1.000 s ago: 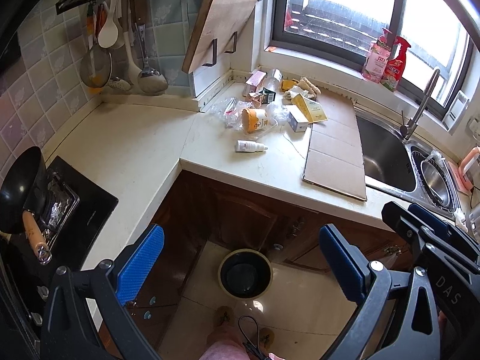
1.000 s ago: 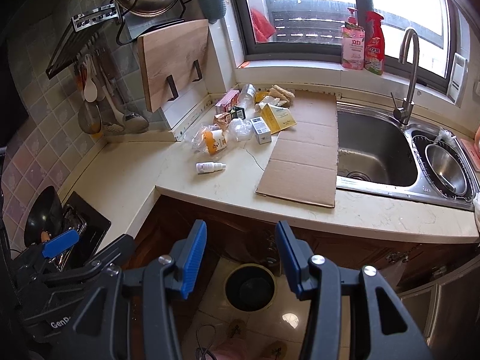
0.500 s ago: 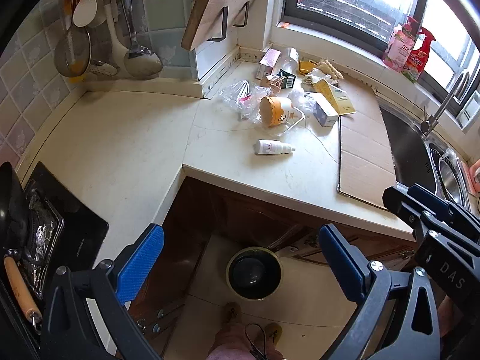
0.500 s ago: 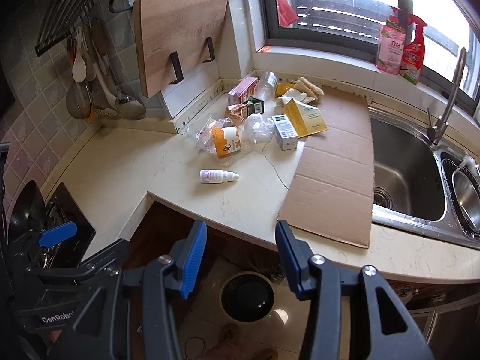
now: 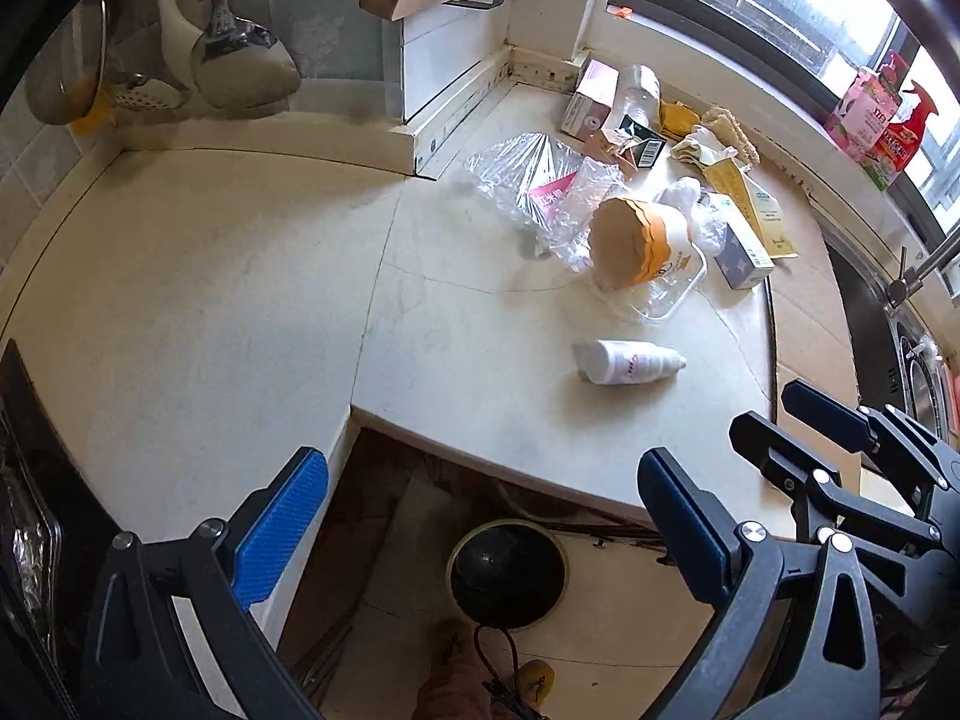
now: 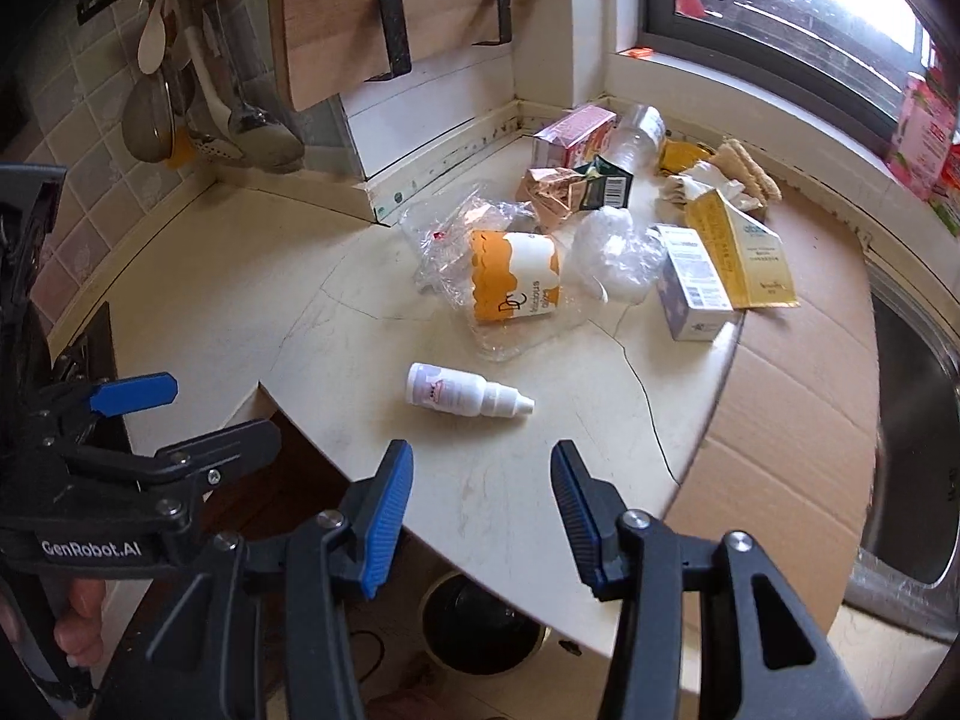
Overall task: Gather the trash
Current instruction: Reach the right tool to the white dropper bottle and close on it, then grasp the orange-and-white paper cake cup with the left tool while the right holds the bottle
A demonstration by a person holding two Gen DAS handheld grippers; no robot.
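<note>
Cream stone worktop fills both views now, far larger than a second ago, when the whole kitchen corner, the window and the sink were in sight; both cameras have come in low and close over the counter's inner corner. Trash lies in a loose heap toward the back wall: a clear plastic bag, an orange-and-white paper cup on its side in a clear tray, a grey-white small box beside a yellow box, a pink carton and a clear bottle at the corner. A small white dropper bottle lies alone, nearer the counter edge than the heap and apart from it. Flat cardboard covers the counter toward the sink.

The right gripper hangs over the counter edge just short of the dropper bottle, jaws wide apart and empty, as they were before. The left gripper is likewise spread wide with nothing in it, over the gap above the floor, where a dark round bin stands below.
</note>
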